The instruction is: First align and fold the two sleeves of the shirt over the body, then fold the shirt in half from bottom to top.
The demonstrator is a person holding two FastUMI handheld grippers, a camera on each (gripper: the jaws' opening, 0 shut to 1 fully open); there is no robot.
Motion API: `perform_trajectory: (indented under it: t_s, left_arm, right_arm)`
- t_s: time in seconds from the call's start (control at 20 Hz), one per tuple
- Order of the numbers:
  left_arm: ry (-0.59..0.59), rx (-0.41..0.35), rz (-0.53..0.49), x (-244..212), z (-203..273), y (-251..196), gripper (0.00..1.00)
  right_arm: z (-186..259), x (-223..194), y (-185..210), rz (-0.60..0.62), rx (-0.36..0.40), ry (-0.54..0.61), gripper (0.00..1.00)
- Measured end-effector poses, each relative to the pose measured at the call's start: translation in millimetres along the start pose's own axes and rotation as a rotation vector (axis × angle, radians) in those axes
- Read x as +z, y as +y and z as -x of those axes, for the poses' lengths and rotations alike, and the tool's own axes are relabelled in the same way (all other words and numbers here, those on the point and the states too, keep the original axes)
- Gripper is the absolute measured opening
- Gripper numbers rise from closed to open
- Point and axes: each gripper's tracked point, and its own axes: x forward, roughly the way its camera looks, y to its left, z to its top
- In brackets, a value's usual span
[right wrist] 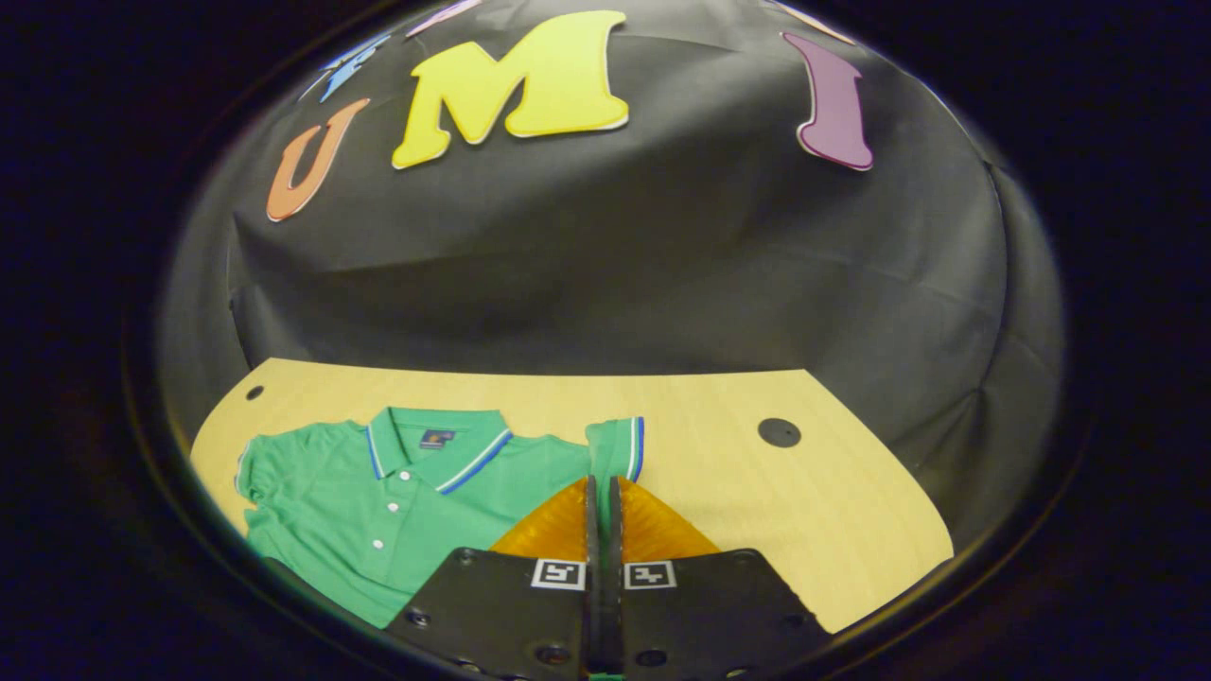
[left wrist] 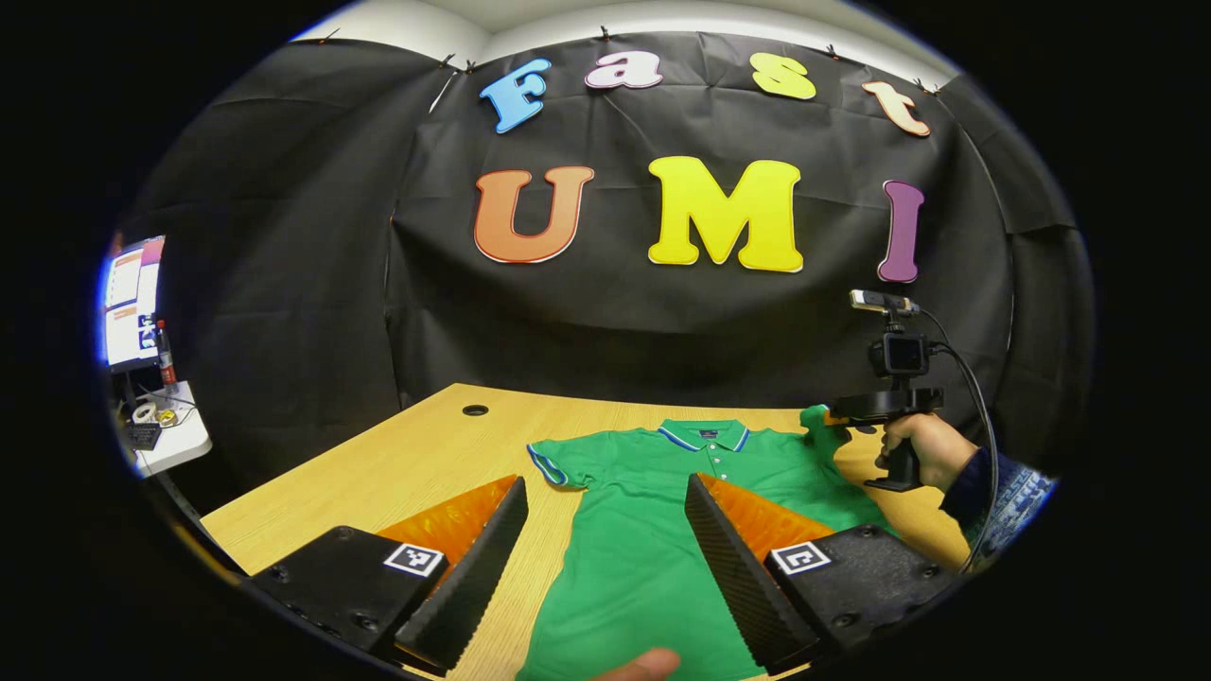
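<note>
A green polo shirt (left wrist: 643,492) with a blue-and-white trimmed collar lies face up on the wooden table (left wrist: 426,454), collar toward the wall. My left gripper (left wrist: 605,480) hangs open above the shirt's body, its fingers spread to either side of the button placket. Its near sleeve (left wrist: 558,463) lies flat. In the right gripper view the shirt (right wrist: 378,501) spreads to the left, and my right gripper (right wrist: 603,482) is shut on the other sleeve (right wrist: 620,445), which stands up from the table. The left gripper view shows that right gripper (left wrist: 837,416) at the raised sleeve, held by a hand (left wrist: 922,449).
Cable holes (right wrist: 779,432) (left wrist: 475,410) sit in the table near the wall. Bare tabletop (right wrist: 804,492) stretches right of the shirt. A side table with a monitor (left wrist: 132,303) and small items stands far left. A fingertip (left wrist: 648,665) shows at the bottom edge.
</note>
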Motion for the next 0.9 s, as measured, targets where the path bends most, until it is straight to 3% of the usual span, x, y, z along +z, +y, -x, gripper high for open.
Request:
perform_trajectory:
  t_s: [0.25,0.6,0.75,0.8,0.9]
  left_arm:
    - [0.004,0.003,-0.005,-1.5,-1.1,1.6,1.0]
    - [0.015,0.001,-0.003,-4.5,-3.5,-0.1,1.0]
    - [0.019,-0.008,-0.005,-6.6,-4.4,-4.0,1.0]
    - [0.021,-0.007,-0.007,-7.2,-4.8,-4.5,1.0]
    - [0.023,-0.007,-0.012,-8.3,-4.7,-6.5,1.0]
  right_arm:
    - [-3.4,-12.5,44.8,-0.005,0.068,0.028,0.0]
    - [1.8,-15.4,77.9,-0.033,0.13,0.021,0.01]
    - [16.0,-9.2,85.7,-0.066,0.169,0.008,0.96]
    - [18.8,-4.5,84.3,-0.066,0.163,0.002,0.92]
    - [31.7,2.4,88.8,-0.049,0.182,-0.017,0.96]
